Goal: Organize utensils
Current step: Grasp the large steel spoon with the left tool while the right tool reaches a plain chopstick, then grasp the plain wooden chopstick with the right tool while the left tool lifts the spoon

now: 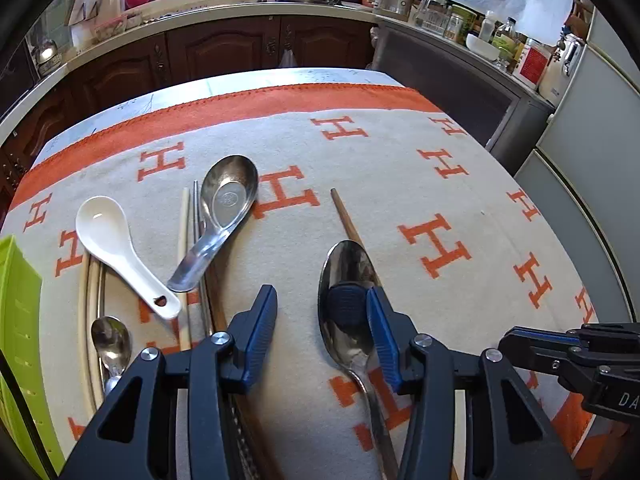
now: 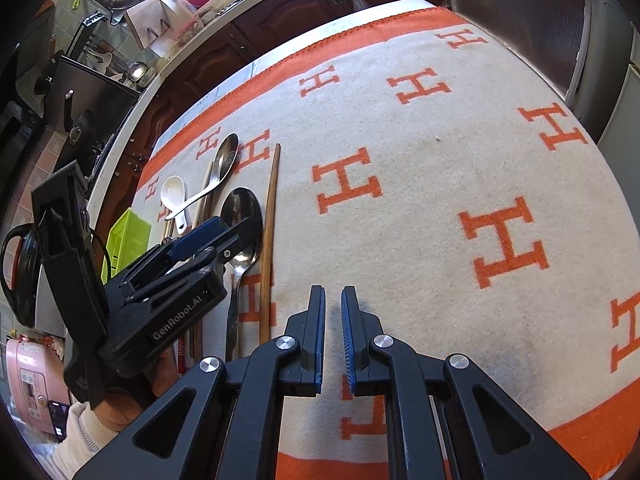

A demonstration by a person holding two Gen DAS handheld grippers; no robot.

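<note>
A cream blanket patterned with orange H letters covers the surface, and all the utensils lie on its left part.

The left claw reaches forward low over the blanket with its jaws spread wide. Its right finger lies over the bowl of the large steel spoon, while the left finger is apart from it, over bare blanket; nothing is gripped. From the right wrist view this claw comes in from the left, tilted down toward the spoon's bowl, with a sleeved hand under its body.

The right claw hovers over bare blanket, well to the right of the utensils, its jaws drawn narrow with only a slim gap and nothing between them.

A lime green bin stands at the left edge of the surface.

A brown wooden chopstick lies just beside the large spoon, roughly parallel to its handle. Further left, a steel soup spoon rests with its handle across a cream chopstick and a metal chopstick. A white ceramic spoon lies beside them, bowl up. A small steel teaspoon sits nearest the bin, partly hidden by the left claw.
</note>
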